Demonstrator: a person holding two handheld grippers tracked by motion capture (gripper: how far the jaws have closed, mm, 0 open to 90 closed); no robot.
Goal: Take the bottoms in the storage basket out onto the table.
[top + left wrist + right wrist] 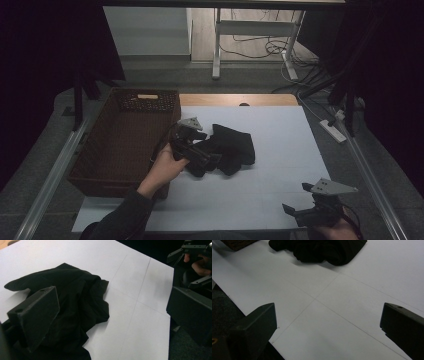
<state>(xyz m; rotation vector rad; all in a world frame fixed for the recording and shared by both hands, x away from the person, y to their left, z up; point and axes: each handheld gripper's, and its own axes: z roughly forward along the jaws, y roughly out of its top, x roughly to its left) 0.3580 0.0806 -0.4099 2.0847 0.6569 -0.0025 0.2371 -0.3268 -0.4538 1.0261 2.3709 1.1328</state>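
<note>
— Fingers of the left gripper gape wide over the crumpled black cloth garment on the white surface, gripping nothing.
— Closing shallow might pinch one fold; it'd slip.

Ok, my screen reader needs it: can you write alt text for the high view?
A person's left gripper reaches into a crumpled black cloth on a white table, beside a brown wicker basket. The right gripper, jaws open, is held at the table's near right corner.
</note>
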